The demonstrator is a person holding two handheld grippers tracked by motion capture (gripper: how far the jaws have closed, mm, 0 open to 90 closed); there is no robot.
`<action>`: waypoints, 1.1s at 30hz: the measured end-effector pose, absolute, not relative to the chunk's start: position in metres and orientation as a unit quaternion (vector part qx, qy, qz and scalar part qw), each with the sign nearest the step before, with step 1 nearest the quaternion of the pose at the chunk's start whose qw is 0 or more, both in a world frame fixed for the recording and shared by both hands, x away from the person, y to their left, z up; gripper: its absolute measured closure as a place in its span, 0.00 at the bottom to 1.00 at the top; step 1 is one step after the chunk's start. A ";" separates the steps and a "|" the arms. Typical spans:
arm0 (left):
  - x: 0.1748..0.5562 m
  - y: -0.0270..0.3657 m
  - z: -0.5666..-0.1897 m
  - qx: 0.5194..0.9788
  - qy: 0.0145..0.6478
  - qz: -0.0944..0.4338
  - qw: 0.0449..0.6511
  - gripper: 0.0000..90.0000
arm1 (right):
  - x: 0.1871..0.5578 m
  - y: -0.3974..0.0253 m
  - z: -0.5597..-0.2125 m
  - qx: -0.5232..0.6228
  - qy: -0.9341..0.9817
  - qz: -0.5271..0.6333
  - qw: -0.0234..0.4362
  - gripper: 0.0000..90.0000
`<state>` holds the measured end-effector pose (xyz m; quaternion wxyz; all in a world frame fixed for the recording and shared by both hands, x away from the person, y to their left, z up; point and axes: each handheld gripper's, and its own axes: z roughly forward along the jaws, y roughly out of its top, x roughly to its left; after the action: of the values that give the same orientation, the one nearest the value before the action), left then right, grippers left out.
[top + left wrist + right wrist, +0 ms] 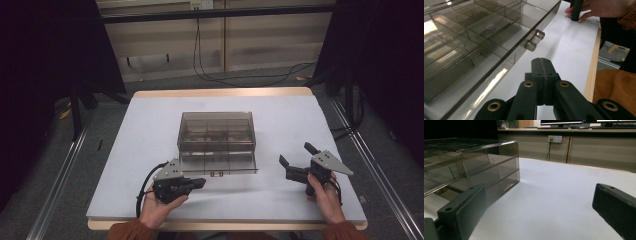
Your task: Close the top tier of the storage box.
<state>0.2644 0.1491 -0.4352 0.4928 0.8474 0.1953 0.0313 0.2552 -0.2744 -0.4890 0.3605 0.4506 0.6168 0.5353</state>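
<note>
Two hand-held grippers rest low on a white table, with a smoky transparent drawer box standing between them near the middle of the surface. At left, the left hand holds the left gripper, whose jaws are pressed together and point rightward along the table, just short of the box's front. At centre, the bottom drawer of the box is pulled out toward the person, its dividers forming several compartments; a small clear handle projects from its front edge. In the left gripper view, the closed jaws lie just beside and below this handle without touching it, and the drawer's front wall runs diagonally across the upper left. At right, the right hand holds the right gripper, its jaws spread wide apart and clear of the box. In the right gripper view, the box stands to the left beyond the open jaws, with bare table between them.
</note>
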 end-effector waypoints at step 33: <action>0.273 0.128 -0.437 0.851 0.188 0.025 0.490 1.00 | 0.255 -0.275 -0.489 0.451 0.617 0.536 0.359 0.00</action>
<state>0.2726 0.1276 -0.4371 0.4897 0.8509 0.1884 0.0249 0.2552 -0.2750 -0.4890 0.3589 0.4507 0.6169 0.5362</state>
